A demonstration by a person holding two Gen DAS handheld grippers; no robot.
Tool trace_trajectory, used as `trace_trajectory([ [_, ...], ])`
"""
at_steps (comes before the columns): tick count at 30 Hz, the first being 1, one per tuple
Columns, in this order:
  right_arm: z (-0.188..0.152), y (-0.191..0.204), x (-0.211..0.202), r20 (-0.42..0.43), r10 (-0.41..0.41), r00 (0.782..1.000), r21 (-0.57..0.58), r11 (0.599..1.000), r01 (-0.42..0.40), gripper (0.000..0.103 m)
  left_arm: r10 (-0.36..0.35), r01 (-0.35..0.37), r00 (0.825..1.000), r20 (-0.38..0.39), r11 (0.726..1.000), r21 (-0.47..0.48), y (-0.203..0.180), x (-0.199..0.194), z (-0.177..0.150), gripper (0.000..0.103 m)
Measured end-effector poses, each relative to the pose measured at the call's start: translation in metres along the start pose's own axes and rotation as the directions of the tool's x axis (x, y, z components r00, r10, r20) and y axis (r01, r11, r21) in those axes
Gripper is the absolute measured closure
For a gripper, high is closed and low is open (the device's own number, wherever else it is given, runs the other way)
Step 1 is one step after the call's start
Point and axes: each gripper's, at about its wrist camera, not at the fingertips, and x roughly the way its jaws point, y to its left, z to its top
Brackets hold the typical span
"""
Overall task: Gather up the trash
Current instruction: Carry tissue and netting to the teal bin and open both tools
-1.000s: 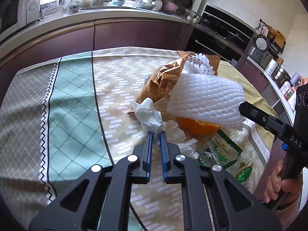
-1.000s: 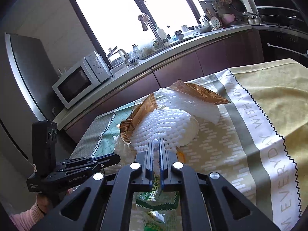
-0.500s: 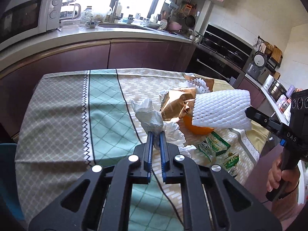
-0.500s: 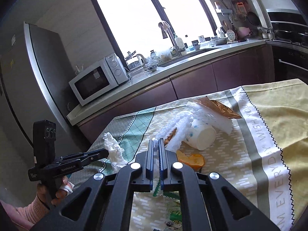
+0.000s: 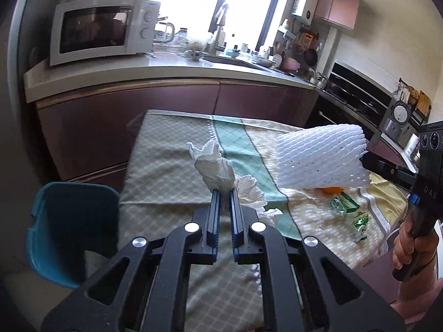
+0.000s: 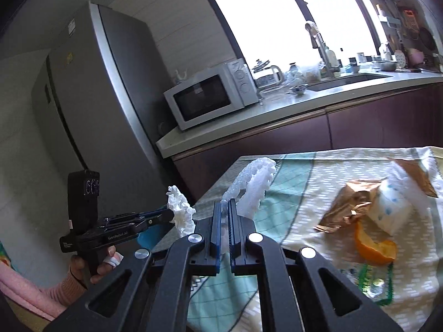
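Kitchen daylight falls across a cloth-covered surface with a patterned green band, and both pairs of tongs are nearest the lens. The left tongs are pinched almost shut on a crumpled white tissue, which stands up above the tips, clear of the cloth. It is soft and nearly weightless, so a grip on any bunched fold holds it, though a loose corner could tear or slip free.

The right tongs are likewise closed tight, on one edge of a white foam fruit net; in the left view the net hangs open as a broad springy sleeve. Light and squashy, it will flop and sway from an edge grip but should not slide out, since the mesh catches on the pads.

Down to the left, below the surface's edge, is a blue bin, the likely place for both.

Farther along the cloth lie the rest: an orange peel, stiff and a bit slick; a green wrapper, thin and crinkly; a brown foil bag, best taken by a crease; and a dotted paper cup on its side.
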Motion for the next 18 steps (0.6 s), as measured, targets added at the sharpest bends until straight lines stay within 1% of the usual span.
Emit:
trace_trajectory([
  [4,0.002,0.026,0.045,-0.067,0.102,0.992,-0.042,0.994,-0.105,0.099,0.110,-0.109,0.994,0.022,0.992,-0.066,0.048,-0.025,-0.003,0.095],
  [9,0.006,0.060,0.100,-0.151,0.190,0.970,-0.084,0.975,-0.204,0.099,0.231,-0.227,0.973,0.013,0.962,-0.150,0.109,-0.043,-0.009,0.095],
  [13,0.006,0.085,0.141,-0.221,0.214,0.951,-0.118,0.963,-0.244,0.099,0.281,-0.279,0.960,-0.019,0.939,-0.201,0.150,-0.046,-0.018,0.095],
  [16,0.003,0.100,0.168,-0.277,0.199,0.940,-0.140,0.959,-0.244,0.099,0.313,-0.317,0.948,-0.052,0.922,-0.221,0.171,-0.039,-0.026,0.095],
  [18,0.000,0.108,0.185,-0.311,0.176,0.934,-0.152,0.961,-0.232,0.099,0.322,-0.330,0.944,-0.073,0.915,-0.231,0.185,-0.033,-0.030,0.095],
])
